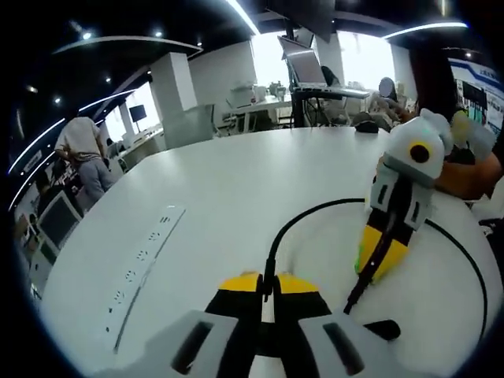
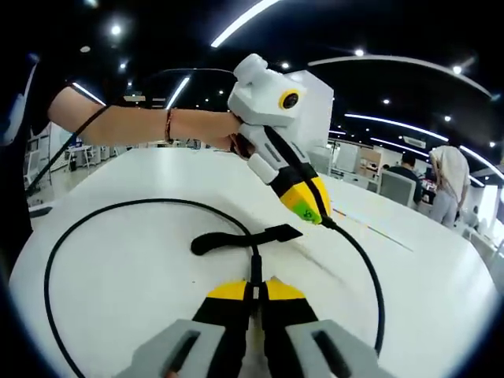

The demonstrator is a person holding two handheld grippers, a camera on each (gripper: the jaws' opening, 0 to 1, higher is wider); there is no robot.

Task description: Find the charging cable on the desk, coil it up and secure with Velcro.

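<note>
A black charging cable lies in a wide loop on the round white table. My left gripper is shut on a stretch of it low in the left gripper view. Coming in from the right, my right gripper is shut on another part, with a cable end hanging below its yellow tips. In the right gripper view, my right gripper clamps the cable near the black Velcro strap. Beyond it the left gripper grips the cable just above the table.
A white power strip lies on the table at the left. A person's bare forearm holds the left gripper. An open laptop on a stand stands on a far desk, and people stand around the office.
</note>
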